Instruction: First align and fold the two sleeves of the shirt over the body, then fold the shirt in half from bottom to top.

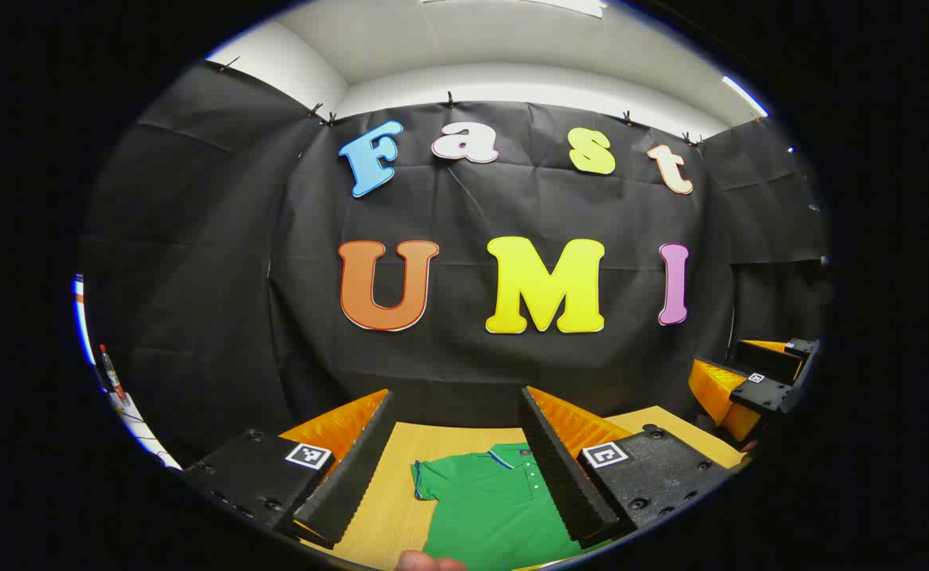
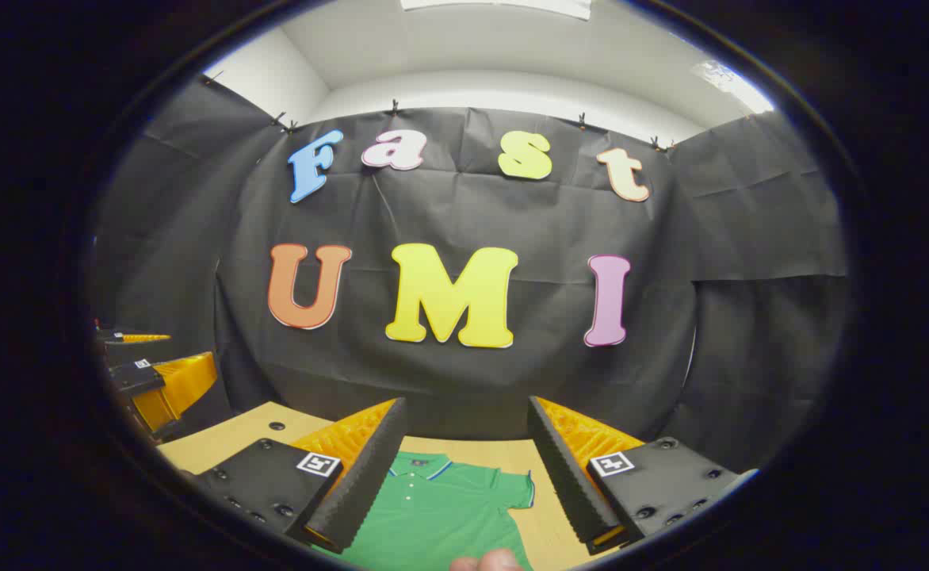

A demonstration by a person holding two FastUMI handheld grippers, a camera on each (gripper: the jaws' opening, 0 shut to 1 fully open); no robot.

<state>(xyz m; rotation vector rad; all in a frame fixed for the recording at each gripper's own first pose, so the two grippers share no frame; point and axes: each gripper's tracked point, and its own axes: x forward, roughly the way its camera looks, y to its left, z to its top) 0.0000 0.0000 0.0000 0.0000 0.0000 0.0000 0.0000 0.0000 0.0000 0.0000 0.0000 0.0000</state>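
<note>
Both tools hover above the table (image 1: 401,492) with fingers spread apart and nothing between them. Left gripper (image 1: 464,476): the green shirt (image 1: 488,500) lies flat below and ahead of its fingers, collar farthest away, one short sleeve (image 1: 425,480) toward its left finger. Right gripper (image 2: 460,476): the same shirt (image 2: 433,507) lies below, the other sleeve (image 2: 516,488) toward its right finger. Likely risk: a shallow descent pinches both cloth layers, dragging the body askew; uneven grips would misalign the sleeves.

No legible text or labels.
</note>
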